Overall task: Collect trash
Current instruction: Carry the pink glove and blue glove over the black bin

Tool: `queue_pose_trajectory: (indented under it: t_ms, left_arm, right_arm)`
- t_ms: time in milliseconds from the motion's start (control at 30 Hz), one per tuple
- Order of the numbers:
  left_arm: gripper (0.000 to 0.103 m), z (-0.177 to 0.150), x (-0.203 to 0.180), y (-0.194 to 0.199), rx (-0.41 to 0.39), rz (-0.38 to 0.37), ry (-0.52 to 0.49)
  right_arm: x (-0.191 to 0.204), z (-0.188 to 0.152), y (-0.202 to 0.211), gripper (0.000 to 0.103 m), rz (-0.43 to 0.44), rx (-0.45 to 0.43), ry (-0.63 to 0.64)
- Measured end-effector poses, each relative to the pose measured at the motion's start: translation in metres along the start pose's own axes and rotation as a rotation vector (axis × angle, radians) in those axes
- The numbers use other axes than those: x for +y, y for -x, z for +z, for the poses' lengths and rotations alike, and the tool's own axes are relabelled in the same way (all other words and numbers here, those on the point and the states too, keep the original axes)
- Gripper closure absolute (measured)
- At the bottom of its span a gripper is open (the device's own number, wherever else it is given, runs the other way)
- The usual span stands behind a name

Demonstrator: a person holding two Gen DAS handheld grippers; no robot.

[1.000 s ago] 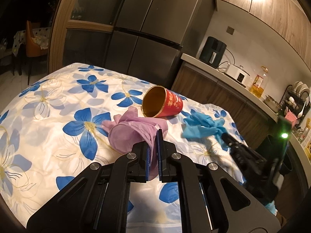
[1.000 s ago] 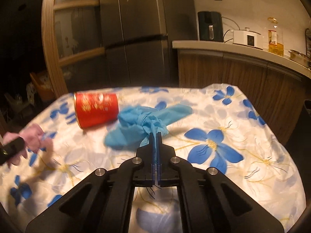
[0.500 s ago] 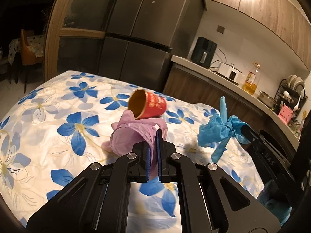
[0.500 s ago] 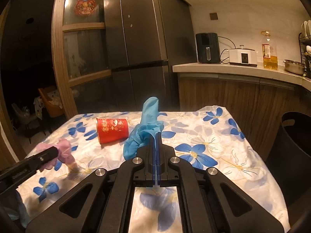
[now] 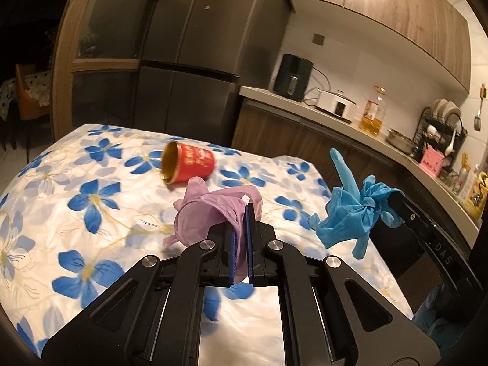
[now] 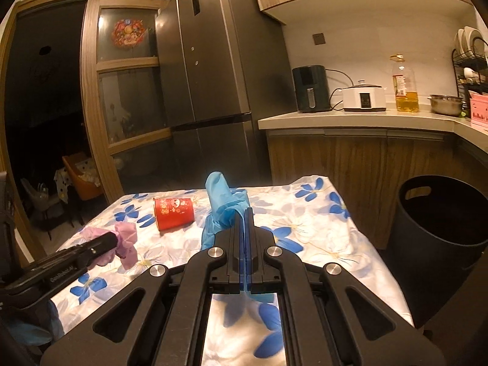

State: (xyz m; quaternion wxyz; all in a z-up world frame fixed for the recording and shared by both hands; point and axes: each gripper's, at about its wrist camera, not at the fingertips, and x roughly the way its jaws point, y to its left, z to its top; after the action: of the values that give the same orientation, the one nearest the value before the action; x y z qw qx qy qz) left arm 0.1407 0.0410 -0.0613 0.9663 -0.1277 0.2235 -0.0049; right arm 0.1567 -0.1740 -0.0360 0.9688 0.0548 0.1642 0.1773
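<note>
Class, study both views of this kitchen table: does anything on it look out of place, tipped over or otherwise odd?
Yes. The red cup lies on its side on the flowered tablecloth, its open mouth showing, with nothing visibly spilled. No other litter lies there: the pink glove and blue glove are held up in the grippers.

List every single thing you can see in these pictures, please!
Crumpled pink rubber glove: one, pink, pinched in the left gripper above the table.
Crumpled blue rubber glove: one, blue, pinched in the right gripper above the table.
Red paper cup: one, red with gold inside, lying on its side on the tablecloth.
Flowered tablecloth: one, white with blue flowers, covering the table.
Black round bin: one, black, on the floor right of the table.
Tall fridge: one, dark grey, behind the table.
Air fryer: one, black, on the counter.
White cooker: one, white, beside the air fryer.
Oil bottle: one, yellow, on the counter.
Left gripper: one, black, shut.
Right gripper: one, black, shut.
</note>
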Motion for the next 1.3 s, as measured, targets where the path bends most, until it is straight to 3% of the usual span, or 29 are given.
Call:
queue_pose_trajectory:
  t_ms: [767, 1300]
  left_arm:
    - [0.099, -0.002, -0.093, -0.022, 0.022, -0.134, -0.148]
    - [0.099, -0.001, -0.192, -0.055, 0.036, -0.302, -0.274]
  right_arm:
    - [-0.057, 0.003, 0.042, 0.101, -0.086, -0.049, -0.060]
    - [-0.125, 0.023, 0.067, 0.101, -0.257, -0.117, -0.101]
